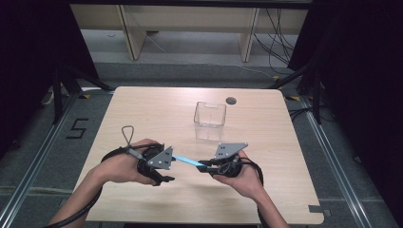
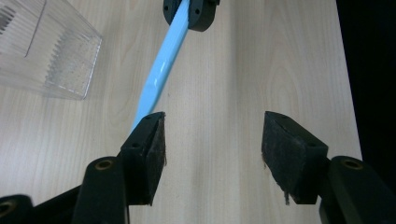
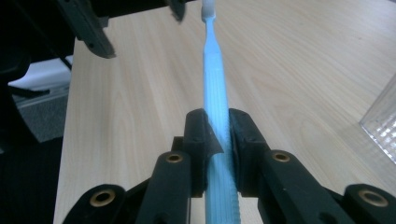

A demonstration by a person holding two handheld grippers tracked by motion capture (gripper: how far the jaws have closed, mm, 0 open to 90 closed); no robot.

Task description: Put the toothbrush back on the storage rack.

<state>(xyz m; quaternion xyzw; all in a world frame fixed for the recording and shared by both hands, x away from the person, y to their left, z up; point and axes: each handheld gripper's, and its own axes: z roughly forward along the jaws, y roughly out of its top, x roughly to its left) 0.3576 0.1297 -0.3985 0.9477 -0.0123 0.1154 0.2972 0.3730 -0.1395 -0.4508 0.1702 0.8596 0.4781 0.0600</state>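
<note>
A light blue toothbrush (image 1: 187,161) hangs level over the front of the wooden table (image 1: 142,109). My right gripper (image 1: 205,166) is shut on its handle; in the right gripper view both pads of that gripper (image 3: 218,135) press the ribbed handle (image 3: 214,70). My left gripper (image 1: 172,159) faces it from the left and stands open. In the left gripper view its jaws (image 2: 212,144) are wide apart, and the toothbrush (image 2: 161,70) ends beside the left-hand pad, unclamped. Nothing lies between the pads.
A clear plastic box (image 1: 209,115) stands behind the grippers, near the table's middle; its ribbed wall also shows in the left gripper view (image 2: 42,46) and the right gripper view (image 3: 383,121). A round cable hole (image 1: 231,100) sits at the far edge.
</note>
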